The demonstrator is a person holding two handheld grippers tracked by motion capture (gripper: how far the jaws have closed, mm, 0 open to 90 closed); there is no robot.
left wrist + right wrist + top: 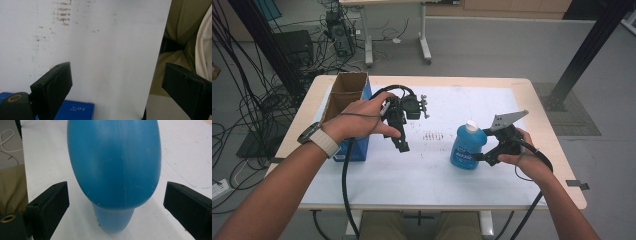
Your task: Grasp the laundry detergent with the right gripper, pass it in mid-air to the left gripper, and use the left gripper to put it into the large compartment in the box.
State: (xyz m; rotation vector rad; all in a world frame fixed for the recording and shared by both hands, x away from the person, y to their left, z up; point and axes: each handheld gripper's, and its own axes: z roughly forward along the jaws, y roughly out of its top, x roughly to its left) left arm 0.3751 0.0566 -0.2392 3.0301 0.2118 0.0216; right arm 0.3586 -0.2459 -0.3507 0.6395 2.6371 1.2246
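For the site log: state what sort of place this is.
Probably a lab or workshop, not a home: bundles of cables hang and lie on the floor, electronic gear sits under a bench, and black metal posts frame the table.

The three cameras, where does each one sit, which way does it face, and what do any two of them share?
High view: above the person's side, facing forward and down on the table; both forearms, left gripper, right gripper.
Left gripper view: rides that gripper, looking down past open jaws at the white tabletop and a blue box.
Right gripper view: rides that gripper, facing the blue bottle between open jaws.
Shared: the bottle in high and right views; the box in high and left.
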